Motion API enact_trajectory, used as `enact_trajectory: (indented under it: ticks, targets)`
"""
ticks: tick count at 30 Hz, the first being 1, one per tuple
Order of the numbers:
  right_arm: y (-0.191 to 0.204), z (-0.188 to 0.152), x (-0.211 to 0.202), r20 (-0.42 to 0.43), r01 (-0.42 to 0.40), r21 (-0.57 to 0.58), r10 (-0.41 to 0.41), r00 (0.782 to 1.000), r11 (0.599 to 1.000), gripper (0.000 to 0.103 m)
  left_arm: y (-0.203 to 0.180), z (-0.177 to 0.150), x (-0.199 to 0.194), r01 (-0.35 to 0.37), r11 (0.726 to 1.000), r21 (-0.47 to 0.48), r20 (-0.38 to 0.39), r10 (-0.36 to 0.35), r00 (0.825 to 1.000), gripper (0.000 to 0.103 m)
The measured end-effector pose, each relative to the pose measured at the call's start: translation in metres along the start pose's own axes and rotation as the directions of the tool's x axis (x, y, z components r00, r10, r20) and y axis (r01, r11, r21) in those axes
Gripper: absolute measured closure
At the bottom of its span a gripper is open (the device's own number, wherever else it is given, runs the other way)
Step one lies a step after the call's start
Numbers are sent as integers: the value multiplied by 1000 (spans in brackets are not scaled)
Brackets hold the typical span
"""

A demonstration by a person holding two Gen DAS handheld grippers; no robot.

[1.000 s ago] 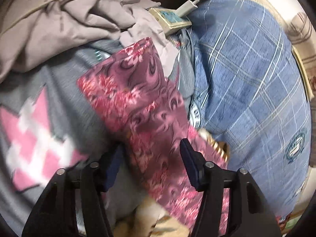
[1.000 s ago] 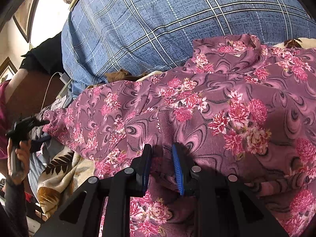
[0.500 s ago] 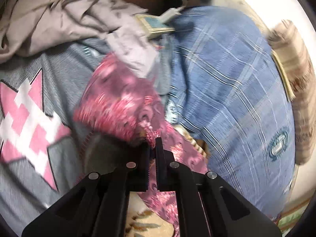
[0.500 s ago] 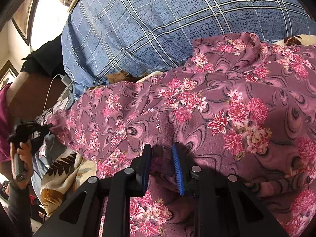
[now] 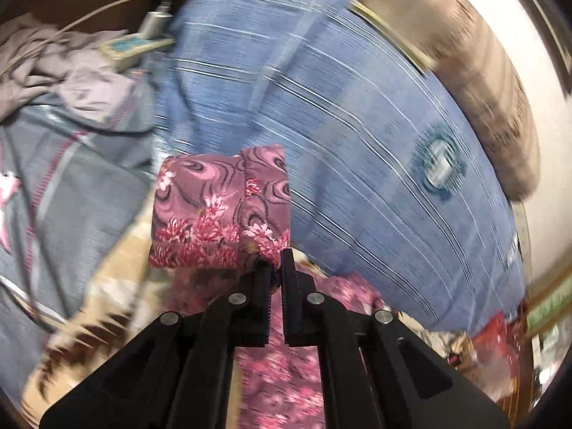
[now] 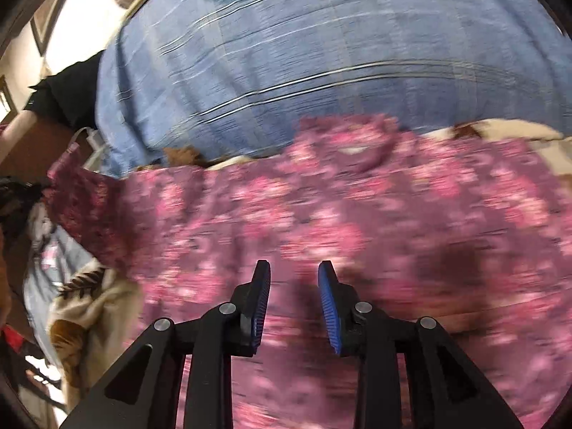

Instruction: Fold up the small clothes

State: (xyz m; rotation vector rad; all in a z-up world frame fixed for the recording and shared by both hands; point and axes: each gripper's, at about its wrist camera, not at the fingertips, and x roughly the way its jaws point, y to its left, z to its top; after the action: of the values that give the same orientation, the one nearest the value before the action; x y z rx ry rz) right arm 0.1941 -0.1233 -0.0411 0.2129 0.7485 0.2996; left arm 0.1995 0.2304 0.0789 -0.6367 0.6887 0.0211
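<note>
1. The left claw (image 5: 275,271) is clamped on the end of the floral garment (image 5: 218,214). The pinched bit stands up as a short doubled flap at about 12 o'clock from the tips. It's probably held raised so that end can be carried over the rest of the cloth for a fold.

2. The right claw (image 6: 295,286) is parted, with a clear gap between the blue pads (image 6: 327,296) and nothing in them. It sits low over the garment's main spread, and whether the tips touch the cloth is too blurred to say.

3. Most of the garment (image 6: 321,221) lies flat across the bed, filling the right view from 9 to 3 o'clock. Behind it at 12 o'clock is a big blue checked pillow (image 6: 321,53).

4. Only the left view shows the grip itself. It also shows the clutter at 10 o'clock: a grey cloth (image 5: 64,178), a pale crumpled one (image 5: 89,89) and a charger with its cable (image 5: 150,21).

5. Only the right view shows how wide the garment still is, with what looks like the neck opening (image 6: 352,148) at 12 o'clock. A leaf-print blanket (image 6: 85,307) peeks out at 8 o'clock. The lifted end shows darker at 9 o'clock.

6. Judging by that, the fold is only just under way.
</note>
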Motion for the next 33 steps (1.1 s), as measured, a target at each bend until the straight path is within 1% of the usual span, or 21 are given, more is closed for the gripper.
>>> enact_trajectory:
  ticks: [4, 6, 7, 9, 10, 12, 14, 17, 20, 22, 23, 24, 25, 26, 27, 28, 29, 30, 31, 32, 33]
  targets:
    - [-45, -4, -16, 22, 87, 40, -88, 996, 995, 71, -36, -21, 19, 36, 999, 37, -48, -34, 998, 100]
    - [-63, -7, -21, 26, 108, 71, -110, 994, 992, 70, -53, -34, 33, 53, 998, 46, -86, -49, 995, 100]
    - [-74, -10, -22, 25, 105, 102, -108, 994, 989, 71, -61, -41, 42, 63, 997, 49, -107, -57, 993, 100]
    - [-90, -17, -27, 49, 48, 157, -56, 997, 986, 72, -77, -61, 63, 72, 995, 64, -158, -62, 986, 100]
    - [-93, -20, -28, 64, 31, 165, -42, 997, 986, 72, -83, -71, 71, 75, 995, 71, -178, -61, 982, 100]
    - [-92, -24, -28, 80, 29, 150, -41, 996, 988, 71, -95, -94, 95, 75, 994, 85, -236, -53, 970, 100]
    - [-92, -23, -28, 82, 25, 147, -37, 996, 989, 70, -103, -117, 117, 71, 992, 100, -291, -39, 956, 100]
    - [-96, -23, -28, 87, -7, 162, -8, 996, 987, 68, -103, -148, 149, 55, 993, 105, -372, -12, 928, 100]
    - [-100, -24, -27, 97, -43, 189, 25, 995, 981, 67, -98, -165, 166, 29, 990, 136, -405, 29, 914, 100]
    - [-102, -25, -27, 100, -52, 195, 32, 994, 979, 67, -96, -167, 165, 45, 988, 145, -400, 17, 916, 98]
    - [-102, -25, -27, 100, -51, 194, 32, 995, 980, 67, -94, -166, 158, 70, 986, 149, -405, -4, 915, 97]
    - [-102, -25, -27, 100, -50, 194, 31, 995, 980, 67, -91, -165, 152, 95, 985, 143, -418, -27, 908, 91]
    - [-102, -25, -27, 98, -49, 195, 31, 995, 980, 67, -86, -163, 144, 124, 984, 128, -428, -58, 902, 81]
    - [-103, -25, -27, 96, -48, 195, 29, 995, 980, 68, -77, -161, 129, 165, 982, 95, -421, -111, 900, 72]
    - [-101, -24, -27, 88, -38, 193, 21, 996, 980, 68, -68, -159, 117, 178, 981, 77, -405, -132, 905, 49]
    - [-97, -21, -27, 75, -14, 182, 0, 997, 983, 68, -56, -155, 103, 177, 982, 61, -371, -143, 918, 40]
    - [-91, -19, -28, 64, 16, 163, -27, 998, 987, 67, -48, -150, 95, 171, 984, 46, -332, -147, 932, 36]
    - [-82, -15, -29, 61, 25, 138, -34, 998, 990, 64, -37, -146, 89, 161, 987, 19, -297, -148, 943, 36]
    - [-68, -11, -29, 63, 0, 96, -6, 998, 995, 64, -26, -142, 86, 154, 988, -15, -276, -152, 949, 36]
    - [-57, -9, -28, 61, -12, 65, 8, 998, 998, 64, -9, -137, 86, 150, 986, -77, -259, -165, 952, 36]
    - [-39, -4, -26, 56, -24, 10, 24, 998, 1000, 63, 4, -133, 89, 147, 981, -129, -251, -176, 952, 36]
